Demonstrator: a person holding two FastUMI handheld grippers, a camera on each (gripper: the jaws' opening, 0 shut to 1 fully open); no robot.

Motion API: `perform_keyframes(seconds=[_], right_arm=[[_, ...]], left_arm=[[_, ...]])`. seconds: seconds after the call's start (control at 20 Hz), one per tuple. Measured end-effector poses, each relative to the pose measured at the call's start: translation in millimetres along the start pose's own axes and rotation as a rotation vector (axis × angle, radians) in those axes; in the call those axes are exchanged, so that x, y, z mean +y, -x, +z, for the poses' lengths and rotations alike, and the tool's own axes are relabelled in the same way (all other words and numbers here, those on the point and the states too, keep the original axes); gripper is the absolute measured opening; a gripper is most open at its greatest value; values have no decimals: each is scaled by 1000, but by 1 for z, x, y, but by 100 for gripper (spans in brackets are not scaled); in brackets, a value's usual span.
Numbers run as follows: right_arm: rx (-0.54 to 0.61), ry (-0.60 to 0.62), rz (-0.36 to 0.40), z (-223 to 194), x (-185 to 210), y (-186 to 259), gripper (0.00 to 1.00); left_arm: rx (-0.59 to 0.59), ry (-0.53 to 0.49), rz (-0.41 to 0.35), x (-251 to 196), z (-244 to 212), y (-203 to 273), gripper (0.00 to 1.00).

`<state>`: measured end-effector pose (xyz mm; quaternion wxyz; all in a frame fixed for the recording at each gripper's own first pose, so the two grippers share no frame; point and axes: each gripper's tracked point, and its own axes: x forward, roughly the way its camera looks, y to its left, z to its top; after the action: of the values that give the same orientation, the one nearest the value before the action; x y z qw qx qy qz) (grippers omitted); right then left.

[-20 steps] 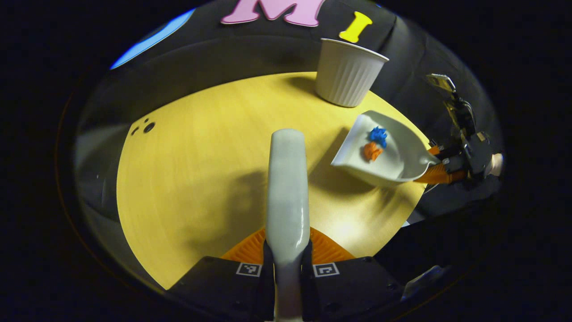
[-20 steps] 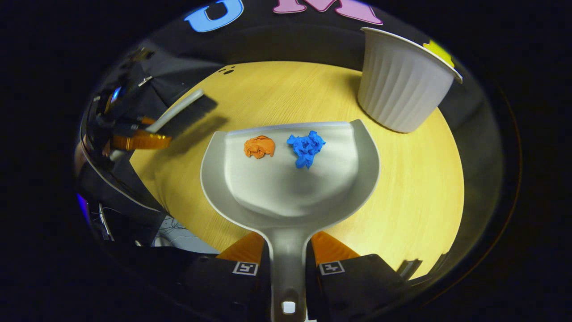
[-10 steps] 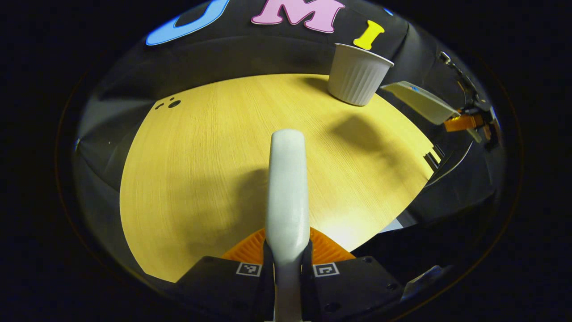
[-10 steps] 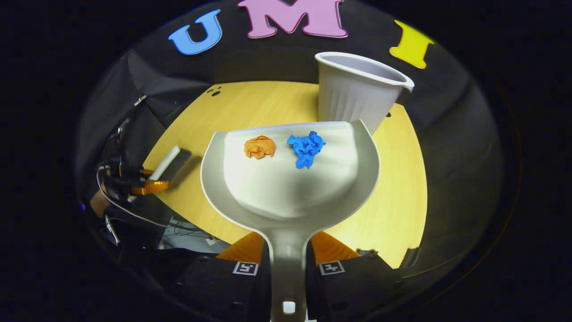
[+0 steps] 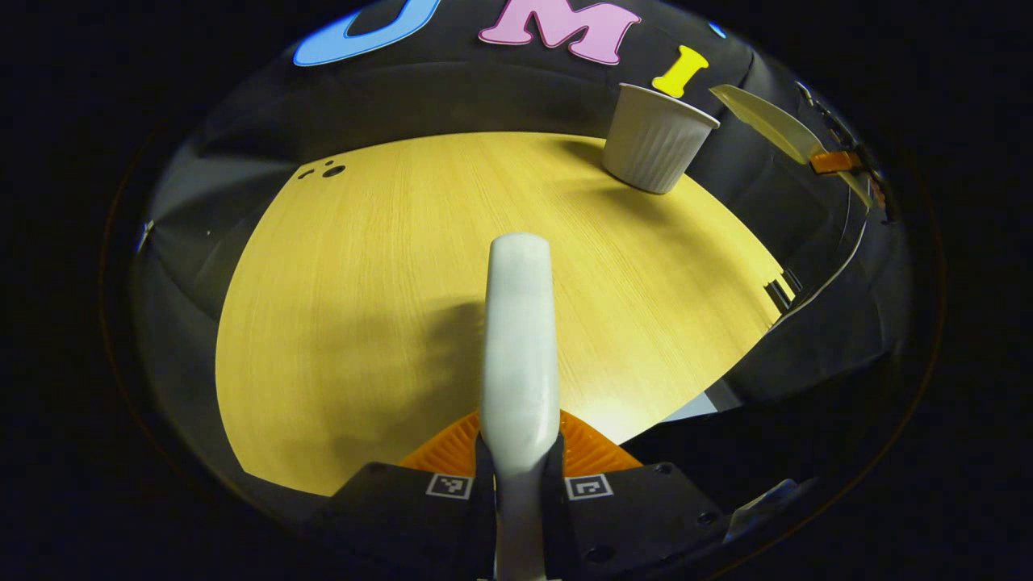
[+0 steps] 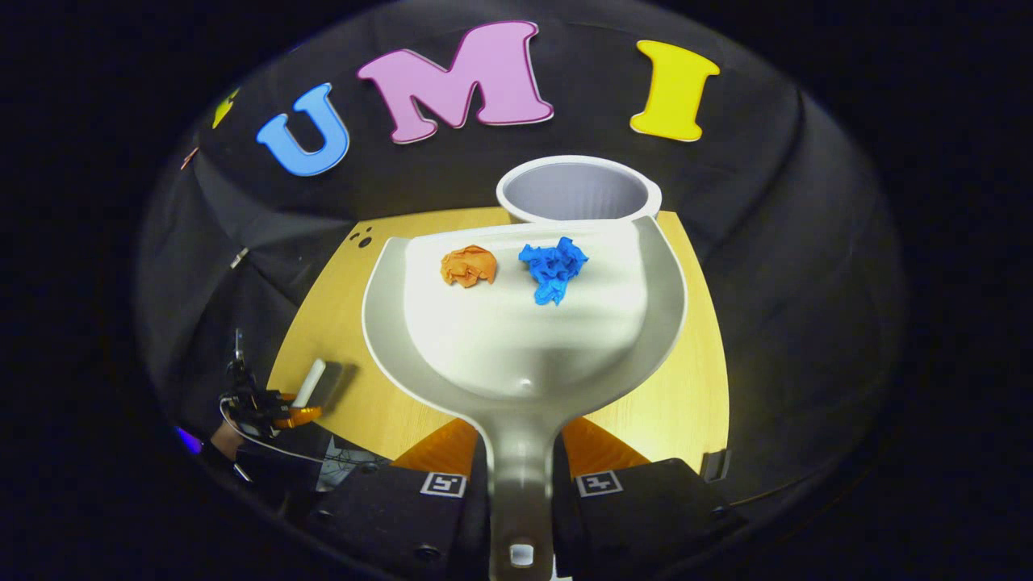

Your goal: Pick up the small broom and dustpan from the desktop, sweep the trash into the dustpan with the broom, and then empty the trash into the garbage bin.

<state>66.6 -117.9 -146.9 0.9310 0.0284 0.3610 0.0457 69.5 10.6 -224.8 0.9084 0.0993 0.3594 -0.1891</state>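
Note:
My right gripper (image 6: 520, 460) is shut on the handle of the grey dustpan (image 6: 516, 339), held high in the air. An orange paper ball (image 6: 468, 265) and a blue paper ball (image 6: 554, 267) lie near its front lip. The white ribbed bin (image 6: 578, 190) stands just beyond that lip, its mouth open upward. My left gripper (image 5: 520, 464) is shut on the pale broom handle (image 5: 520, 339) over the wooden table (image 5: 387, 266). In the left gripper view the dustpan (image 5: 767, 121) hangs above and right of the bin (image 5: 655, 139). The broom's bristles are hidden.
The yellow wooden table (image 6: 694, 379) has small dark holes (image 5: 323, 172) at its far left. Its right edge drops off to dark cloth. Cables hang beside the far gripper (image 6: 270, 407) at the lower left of the right gripper view.
My right gripper has lifted the dustpan with both paper balls up off the table and brought its lip to the bin's mouth. The left gripper with the broom has drawn back a little.

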Motion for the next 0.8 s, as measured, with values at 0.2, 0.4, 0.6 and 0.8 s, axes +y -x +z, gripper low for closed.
perform_keyframes(seconds=[0.2, 0.4, 0.6, 0.8], right_arm=[[-26, 89, -88, 42, -30, 1, 34], [-45, 86, -131, 90, -55, -21, 34], [-38, 127, -214, 127, -85, -57, 34], [-8, 199, -292, 144, -103, -92, 34]], left_arm=[[-7, 62, -19, 6, 3, 12, 28], [-23, 85, 0, 14, 14, 22, 27], [-36, 105, 27, 22, 25, 25, 28], [-40, 137, 45, 29, 28, 27, 26]])
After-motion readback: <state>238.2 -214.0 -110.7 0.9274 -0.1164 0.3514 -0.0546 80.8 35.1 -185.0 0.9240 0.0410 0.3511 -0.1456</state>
